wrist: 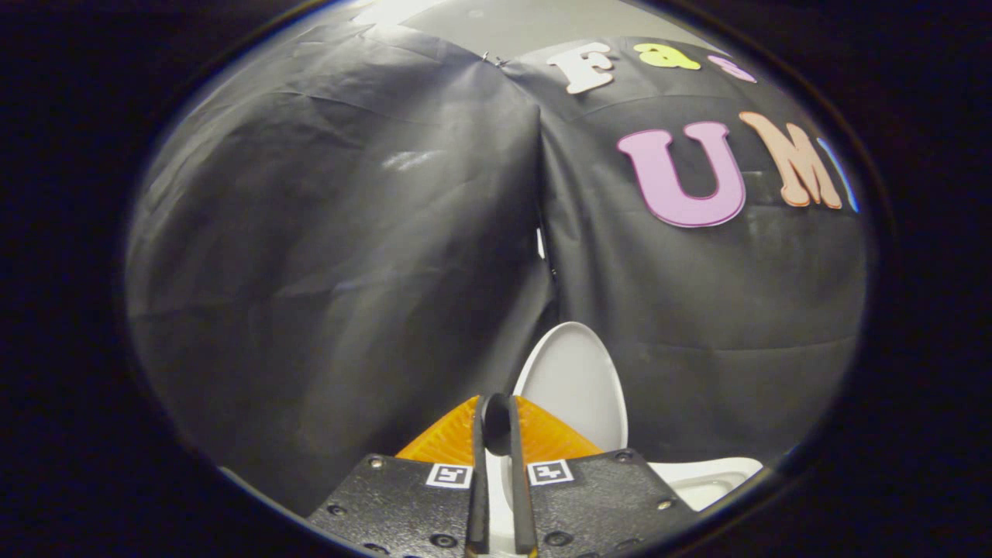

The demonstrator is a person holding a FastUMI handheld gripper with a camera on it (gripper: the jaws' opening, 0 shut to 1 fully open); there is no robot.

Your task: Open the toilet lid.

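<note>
Booth wall [349, 256]: black cloth, behind the toilet. Toilet lid [577, 384]: white, raised upright against the wall, just beyond the fingers. Gripper [498, 422]: fingers nearly closed, tips together, holding nothing visible.

The toilet lid [575, 381] is plain white and glossy, with no pattern. The toilet body [709, 478] beside it is the same white. The booth wall [341, 256] is black cloth, creased, with pale grey sheen along its folds. On the gripper [498, 418], each finger mount carries a small square tag [450, 475] in a black-and-white blocky pattern.
</note>
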